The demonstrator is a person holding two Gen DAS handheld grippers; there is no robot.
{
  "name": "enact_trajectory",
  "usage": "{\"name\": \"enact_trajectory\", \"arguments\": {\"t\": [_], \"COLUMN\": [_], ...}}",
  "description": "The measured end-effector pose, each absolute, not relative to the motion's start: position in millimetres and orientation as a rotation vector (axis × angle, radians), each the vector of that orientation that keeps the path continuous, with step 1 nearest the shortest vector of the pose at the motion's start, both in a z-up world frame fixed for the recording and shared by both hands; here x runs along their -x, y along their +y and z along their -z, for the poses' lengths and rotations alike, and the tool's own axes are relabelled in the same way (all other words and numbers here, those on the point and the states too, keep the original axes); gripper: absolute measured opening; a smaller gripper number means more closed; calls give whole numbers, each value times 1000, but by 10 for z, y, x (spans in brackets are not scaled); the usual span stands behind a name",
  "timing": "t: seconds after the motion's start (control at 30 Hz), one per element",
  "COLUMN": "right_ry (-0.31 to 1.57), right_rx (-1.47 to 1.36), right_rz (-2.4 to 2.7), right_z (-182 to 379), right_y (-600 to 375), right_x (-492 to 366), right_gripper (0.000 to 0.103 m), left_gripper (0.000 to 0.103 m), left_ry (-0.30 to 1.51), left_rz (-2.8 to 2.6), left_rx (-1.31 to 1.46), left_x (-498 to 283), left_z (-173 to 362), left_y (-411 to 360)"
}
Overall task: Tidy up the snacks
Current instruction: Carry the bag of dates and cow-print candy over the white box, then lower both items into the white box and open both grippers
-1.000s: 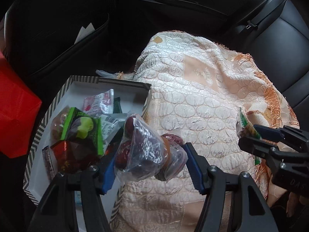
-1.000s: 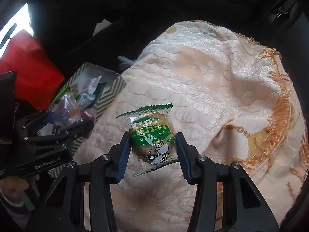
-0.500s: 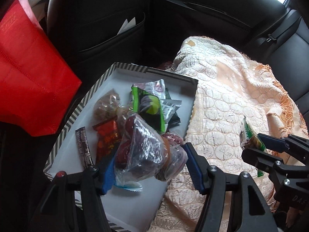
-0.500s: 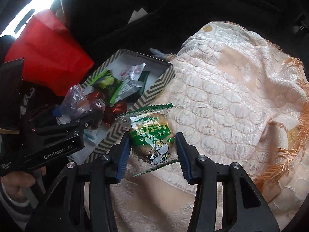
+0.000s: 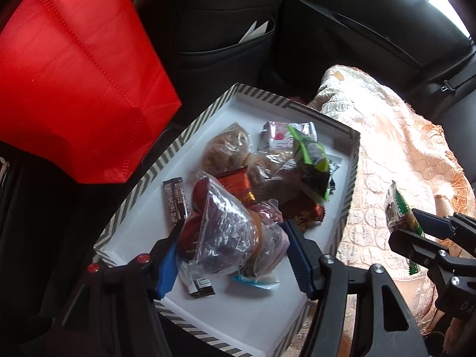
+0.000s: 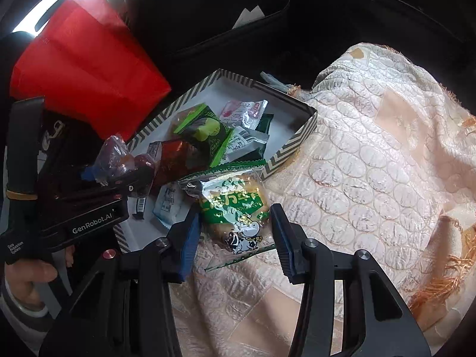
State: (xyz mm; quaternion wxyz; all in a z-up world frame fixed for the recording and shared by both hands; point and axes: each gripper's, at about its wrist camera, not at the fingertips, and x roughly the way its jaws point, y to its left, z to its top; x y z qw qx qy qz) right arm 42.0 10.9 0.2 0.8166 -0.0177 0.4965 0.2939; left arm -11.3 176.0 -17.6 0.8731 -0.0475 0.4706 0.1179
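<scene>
Hovering over the striped box (image 5: 351, 184), the left hand-held gripper (image 5: 232, 250) pinches a clear bag of dates (image 5: 220, 232). Right of it, the right hand-held gripper (image 6: 235, 232) pinches a green snack packet (image 6: 235, 208) above the blanket (image 6: 372, 163).

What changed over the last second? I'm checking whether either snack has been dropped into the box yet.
Both hands carried their loads leftward: the left gripper with its clear bag of dates went from the blanket to over the striped box; the right gripper brought the green cow packet to the box's edge. Nothing was released; both grips and the box contents are unchanged.
</scene>
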Motion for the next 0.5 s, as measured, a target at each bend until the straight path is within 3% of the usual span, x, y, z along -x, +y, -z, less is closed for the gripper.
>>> {"name": "enact_trajectory", "arguments": {"t": [0.5], "right_ry": [1083], "right_rx": [95], "right_rz": [-674], "right_z": [130], "right_y": [644], "right_x": [-433], "right_gripper": [45], "left_gripper": [66], "left_ry": [994], "left_rz": [-277], "left_rx": [123], "left_x": [131], "left_z": [296], "left_y": [1961]}}
